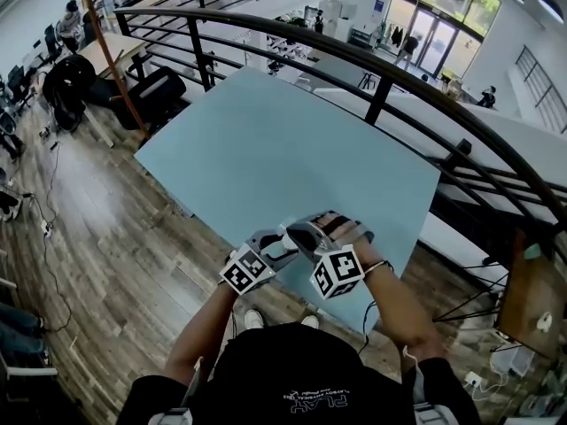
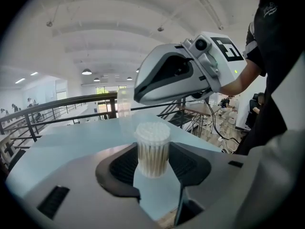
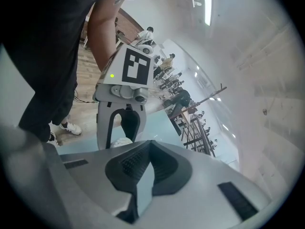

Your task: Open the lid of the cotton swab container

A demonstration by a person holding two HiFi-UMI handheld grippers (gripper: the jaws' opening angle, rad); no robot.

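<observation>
The cotton swab container (image 2: 153, 157) is a small clear tube packed with upright swabs, their white heads bare at the top. It stands on the light blue table (image 1: 283, 149) near its front edge. My left gripper (image 2: 152, 149) is shut on it, a pad against each side. Just above and behind it hangs the clear lid (image 2: 124, 104), at the tip of my right gripper (image 2: 136, 97), lifted free of the tube. The right gripper (image 3: 148, 144) has its jaws together, and the see-through lid hardly shows there. In the head view both grippers (image 1: 288, 237) (image 1: 312, 231) meet tip to tip.
A black curved railing (image 1: 381, 69) runs behind and to the right of the table. Wooden floor (image 1: 97, 228) lies to the left and in front, with desks, bags and people far off at the left. A small wooden side table (image 1: 532, 299) stands at the right.
</observation>
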